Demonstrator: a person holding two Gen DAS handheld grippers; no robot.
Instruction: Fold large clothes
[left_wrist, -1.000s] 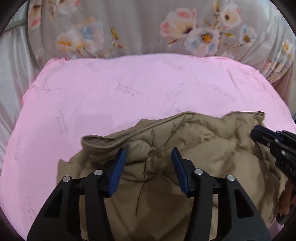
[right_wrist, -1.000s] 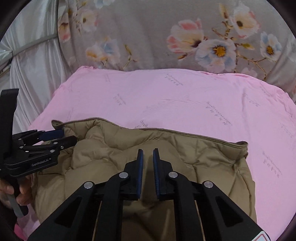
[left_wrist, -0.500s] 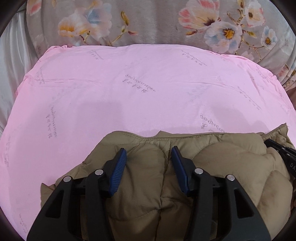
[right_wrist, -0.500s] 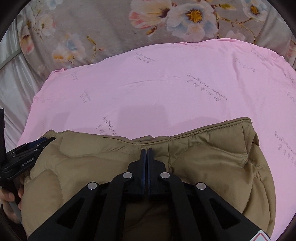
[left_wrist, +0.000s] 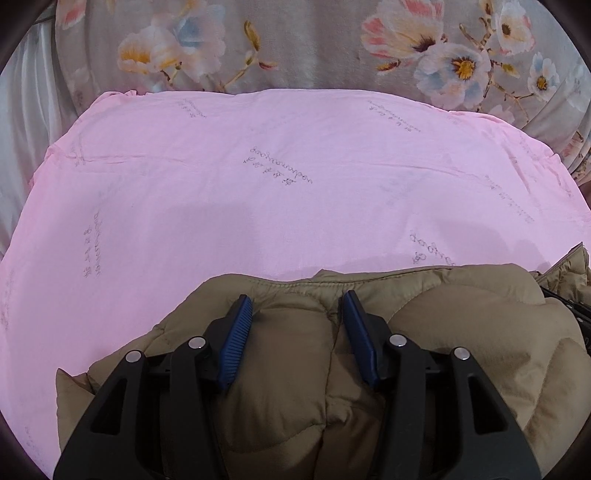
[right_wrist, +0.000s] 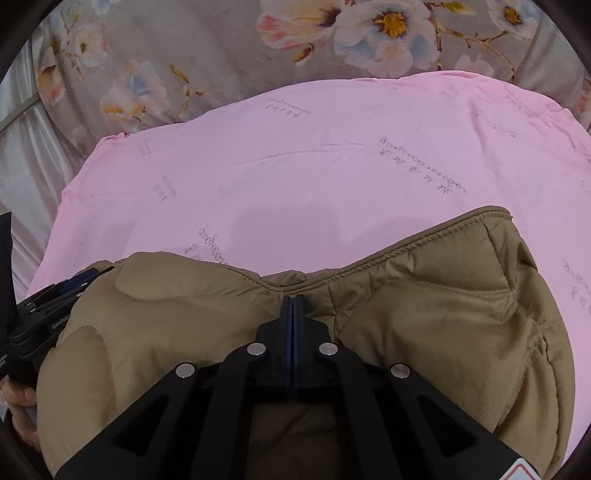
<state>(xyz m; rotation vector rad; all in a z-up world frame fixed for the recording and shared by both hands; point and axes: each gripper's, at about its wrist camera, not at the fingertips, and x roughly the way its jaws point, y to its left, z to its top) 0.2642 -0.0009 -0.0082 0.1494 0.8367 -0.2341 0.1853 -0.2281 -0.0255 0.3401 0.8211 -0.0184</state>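
Tan padded jacket (right_wrist: 424, 314) pinched by right tool (right_wrist: 291, 306).

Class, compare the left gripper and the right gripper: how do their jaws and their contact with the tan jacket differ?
The left gripper has jaws apart around a puffy fold of the tan jacket; the right gripper has jaws shut at its stitched edge. Both have blue pads on black fingers above the pink sheet.

Right claw (right_wrist: 291, 306) closed fully; jacket (right_wrist: 424, 314) bunched up nearer.
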